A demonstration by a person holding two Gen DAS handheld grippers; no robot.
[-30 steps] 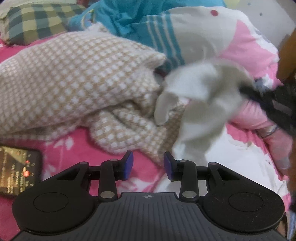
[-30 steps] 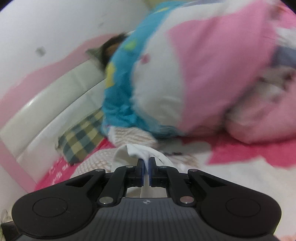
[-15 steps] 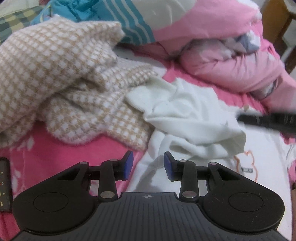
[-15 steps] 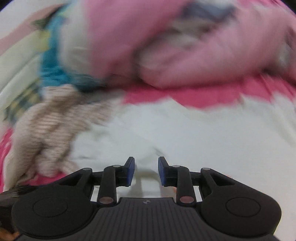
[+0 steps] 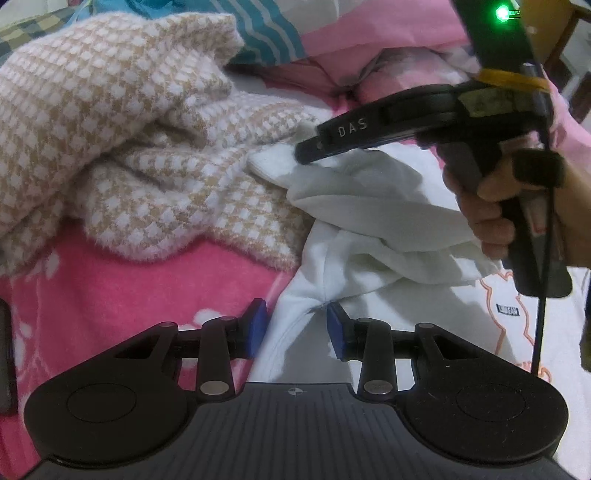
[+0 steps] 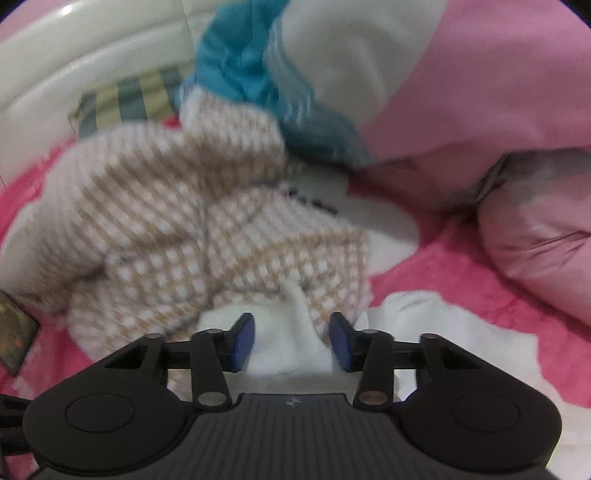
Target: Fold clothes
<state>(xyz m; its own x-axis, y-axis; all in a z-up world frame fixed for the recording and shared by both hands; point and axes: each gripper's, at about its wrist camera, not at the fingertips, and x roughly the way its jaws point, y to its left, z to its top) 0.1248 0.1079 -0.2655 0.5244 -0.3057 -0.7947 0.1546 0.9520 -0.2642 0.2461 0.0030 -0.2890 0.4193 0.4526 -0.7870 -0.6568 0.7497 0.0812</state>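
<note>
A crumpled white garment (image 5: 369,206) with a small cartoon print lies on the pink bedsheet (image 5: 129,288). My left gripper (image 5: 295,321) hovers open just above the garment's near edge, with nothing pinched. In the left wrist view a hand (image 5: 491,206) holds my right gripper (image 5: 308,153), whose tip is at the garment's far end beside the knit. In the right wrist view my right gripper (image 6: 291,339) has a raised fold of the white garment (image 6: 443,332) between its jaws. The jaws are closing, with a wide gap still showing.
A beige-and-white houndstooth knit (image 5: 110,129) (image 6: 184,229) is heaped to the left, touching the garment. A pink, white and teal quilt (image 5: 369,29) (image 6: 443,92) is bunched behind. A phone (image 6: 14,339) lies at the left edge; a plaid pillow (image 6: 129,99) rests against the white headboard (image 6: 74,55).
The right gripper let go of the white garment it held up; the garment dropped onto the bed. The gripper then came down to the garment's far end. My left gripper dipped closer.
</note>
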